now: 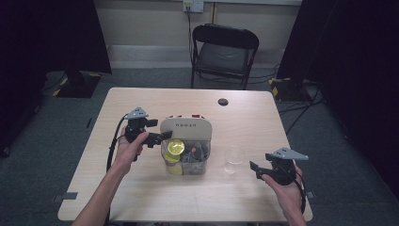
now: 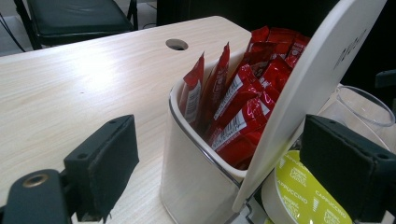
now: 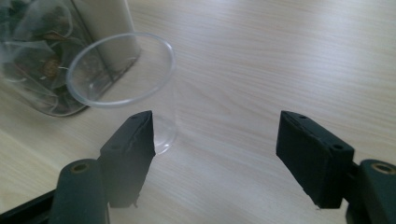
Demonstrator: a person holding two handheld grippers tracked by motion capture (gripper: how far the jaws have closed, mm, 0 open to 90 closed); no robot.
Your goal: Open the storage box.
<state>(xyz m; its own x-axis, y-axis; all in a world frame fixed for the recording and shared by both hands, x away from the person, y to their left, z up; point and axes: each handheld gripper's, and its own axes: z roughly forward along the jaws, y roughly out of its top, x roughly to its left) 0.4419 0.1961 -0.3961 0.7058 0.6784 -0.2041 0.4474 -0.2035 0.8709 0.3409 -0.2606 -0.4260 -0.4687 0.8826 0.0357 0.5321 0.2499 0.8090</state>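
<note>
A clear organiser box (image 1: 186, 157) with a raised white lid (image 1: 186, 126) stands mid-table. It holds red sachets (image 2: 243, 102) in a white compartment (image 2: 196, 172), a yellow-green cappuccino capsule (image 1: 176, 147) and tea bags (image 3: 37, 60). My left gripper (image 1: 160, 137) is open at the box's left side, its jaws either side of the sachet compartment and the lid's edge (image 2: 303, 93). The capsule (image 2: 303, 191) lies just behind the jaw on the right of that view. An empty clear cup (image 1: 234, 160) stands to the right of the box. My right gripper (image 1: 255, 168) is open just right of the cup (image 3: 140, 88), apart from it.
The light wood table (image 1: 155, 101) has a round cable hole (image 1: 223, 101) near its far edge. A black folding chair (image 1: 225, 52) stands behind the table. Dark curtains hang at both sides of the room.
</note>
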